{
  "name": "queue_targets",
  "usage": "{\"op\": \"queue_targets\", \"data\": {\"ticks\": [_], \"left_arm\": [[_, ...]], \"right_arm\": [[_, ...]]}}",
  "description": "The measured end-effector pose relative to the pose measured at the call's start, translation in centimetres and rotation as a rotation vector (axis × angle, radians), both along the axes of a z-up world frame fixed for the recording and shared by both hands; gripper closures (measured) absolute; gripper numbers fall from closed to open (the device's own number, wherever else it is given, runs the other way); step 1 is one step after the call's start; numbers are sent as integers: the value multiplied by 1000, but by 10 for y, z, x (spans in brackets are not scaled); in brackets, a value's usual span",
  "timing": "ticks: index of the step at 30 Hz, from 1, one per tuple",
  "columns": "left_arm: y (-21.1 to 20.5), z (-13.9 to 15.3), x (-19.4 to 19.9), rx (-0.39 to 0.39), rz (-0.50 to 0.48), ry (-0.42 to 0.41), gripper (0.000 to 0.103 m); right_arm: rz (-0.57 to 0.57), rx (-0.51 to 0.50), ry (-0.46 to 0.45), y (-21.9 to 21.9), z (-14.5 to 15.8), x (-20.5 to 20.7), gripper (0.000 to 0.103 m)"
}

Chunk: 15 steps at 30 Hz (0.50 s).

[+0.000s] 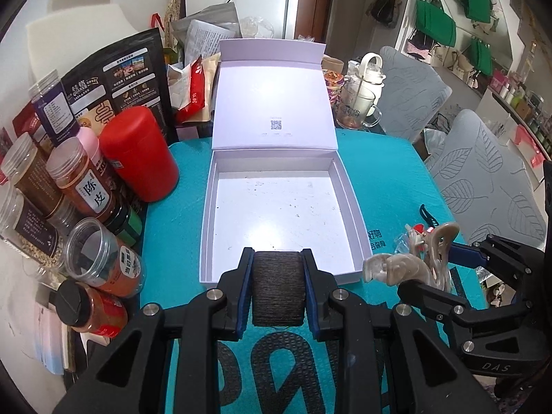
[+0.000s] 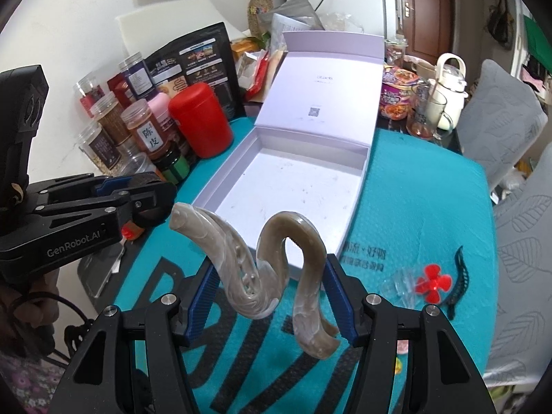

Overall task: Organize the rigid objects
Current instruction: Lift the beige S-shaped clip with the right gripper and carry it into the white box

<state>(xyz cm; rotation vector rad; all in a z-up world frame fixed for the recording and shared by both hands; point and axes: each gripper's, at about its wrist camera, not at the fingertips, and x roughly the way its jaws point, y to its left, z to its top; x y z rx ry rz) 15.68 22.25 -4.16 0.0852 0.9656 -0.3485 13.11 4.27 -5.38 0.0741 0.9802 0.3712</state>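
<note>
Left hand-held gripper [image 1: 277,262] clamping thread spool [image 1: 278,284], white box [image 1: 348,186] beyond

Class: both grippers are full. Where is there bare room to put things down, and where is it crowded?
The white box floor is bare. Teal mat right of the box is free down to the red propeller. Left of the box, the jars and red canister crowd the mat's edge.

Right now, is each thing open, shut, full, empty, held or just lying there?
White box: lid open, empty inside.
Spool of dark thread: held over the box's near edge.
Left hand-held gripper: shut on the spool.
Marbled hair claw clip: held above the teal mat.
Right hand-held gripper: shut on the clip.
Red propeller: lying on the mat.
Red canister: lid on, upright.
</note>
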Motion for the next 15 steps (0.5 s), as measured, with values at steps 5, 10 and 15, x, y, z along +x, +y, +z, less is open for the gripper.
{"op": "queue_targets", "data": {"ticks": [5, 10, 15], "left_arm": [[3, -12, 22, -2, -4, 32, 77], [3, -22, 43, 1, -15, 49, 77], [2, -33, 65, 1, -28, 64, 77]], "right_arm": [[-9, -6, 18, 4, -7, 18, 43], [-12, -2, 40, 5, -18, 37, 43], [-12, -1, 48, 7, -27, 56, 43]]}}
